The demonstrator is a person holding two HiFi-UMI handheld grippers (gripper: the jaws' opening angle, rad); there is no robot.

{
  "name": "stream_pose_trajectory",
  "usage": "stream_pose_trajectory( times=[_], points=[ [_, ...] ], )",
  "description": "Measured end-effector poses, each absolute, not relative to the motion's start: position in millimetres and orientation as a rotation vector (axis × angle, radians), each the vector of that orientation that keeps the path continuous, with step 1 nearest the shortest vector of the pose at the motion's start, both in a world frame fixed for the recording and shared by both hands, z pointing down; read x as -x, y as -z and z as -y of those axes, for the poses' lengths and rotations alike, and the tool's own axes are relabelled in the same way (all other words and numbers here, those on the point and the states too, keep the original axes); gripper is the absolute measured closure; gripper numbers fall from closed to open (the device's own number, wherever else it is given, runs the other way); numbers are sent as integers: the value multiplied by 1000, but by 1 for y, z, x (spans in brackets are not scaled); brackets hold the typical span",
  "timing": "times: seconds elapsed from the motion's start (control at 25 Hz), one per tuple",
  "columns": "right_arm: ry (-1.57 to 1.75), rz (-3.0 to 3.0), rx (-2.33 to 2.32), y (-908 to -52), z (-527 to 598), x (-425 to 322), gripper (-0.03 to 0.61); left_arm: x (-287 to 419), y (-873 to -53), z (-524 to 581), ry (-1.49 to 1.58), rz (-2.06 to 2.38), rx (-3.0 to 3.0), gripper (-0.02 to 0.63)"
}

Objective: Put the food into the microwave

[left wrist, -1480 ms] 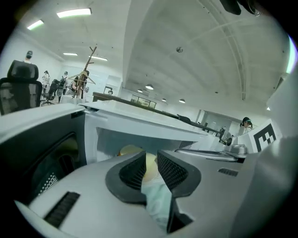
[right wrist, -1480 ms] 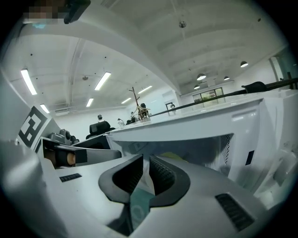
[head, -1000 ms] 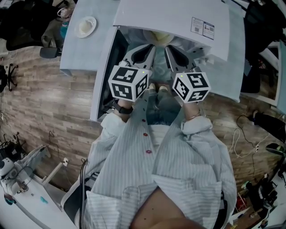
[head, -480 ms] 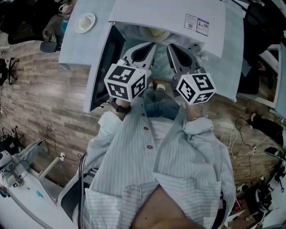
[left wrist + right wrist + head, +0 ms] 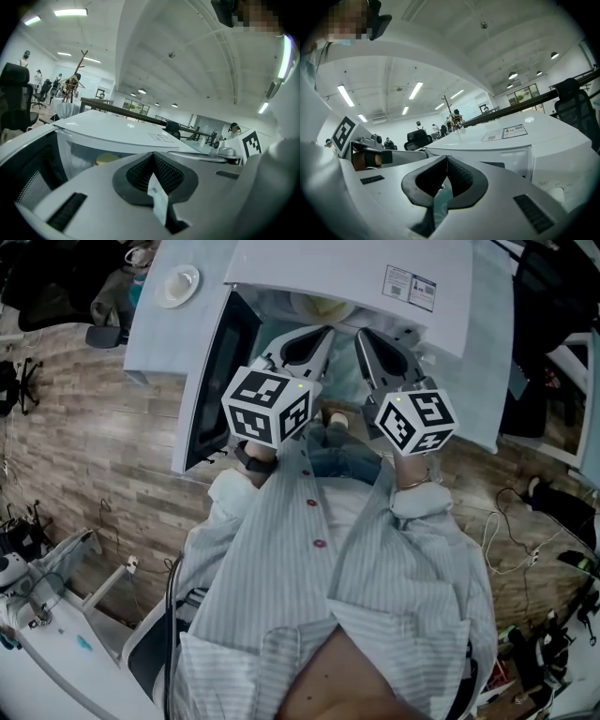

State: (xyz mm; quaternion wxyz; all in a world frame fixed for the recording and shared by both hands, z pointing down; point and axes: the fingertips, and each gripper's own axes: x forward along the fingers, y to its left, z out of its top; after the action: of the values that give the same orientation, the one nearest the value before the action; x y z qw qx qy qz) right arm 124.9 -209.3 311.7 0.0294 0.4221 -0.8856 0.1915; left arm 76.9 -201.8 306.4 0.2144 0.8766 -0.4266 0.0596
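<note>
The white microwave (image 5: 356, 277) stands on a pale table with its door (image 5: 211, 381) swung open to the left. Inside it lies a yellowish piece of food (image 5: 323, 307), which also shows in the left gripper view as the food (image 5: 107, 158) behind the cavity's edge. My left gripper (image 5: 328, 330) and right gripper (image 5: 360, 334) are side by side just in front of the opening, both pointing into it. In the left gripper view the left gripper (image 5: 152, 155) is shut on nothing. In the right gripper view the right gripper (image 5: 446, 159) is likewise shut and empty.
A small white plate (image 5: 178, 284) sits on the table (image 5: 155, 343) left of the microwave. The open door juts out over the wooden floor (image 5: 84, 446). Cables (image 5: 506, 531) lie on the floor at right. Office chairs and people stand far behind.
Both grippers have shifted a little and risen slightly in front of the microwave opening. Their jaws look unchanged and nothing is in them.
</note>
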Motion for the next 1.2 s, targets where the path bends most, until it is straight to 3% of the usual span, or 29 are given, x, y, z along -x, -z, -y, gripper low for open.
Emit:
stream_pose_trajectory(
  times=[1.2],
  points=[
    [-610,2744,-1229,-315,208,-134,546,-89,-308,202,-160,1219,-2422,604]
  ],
)
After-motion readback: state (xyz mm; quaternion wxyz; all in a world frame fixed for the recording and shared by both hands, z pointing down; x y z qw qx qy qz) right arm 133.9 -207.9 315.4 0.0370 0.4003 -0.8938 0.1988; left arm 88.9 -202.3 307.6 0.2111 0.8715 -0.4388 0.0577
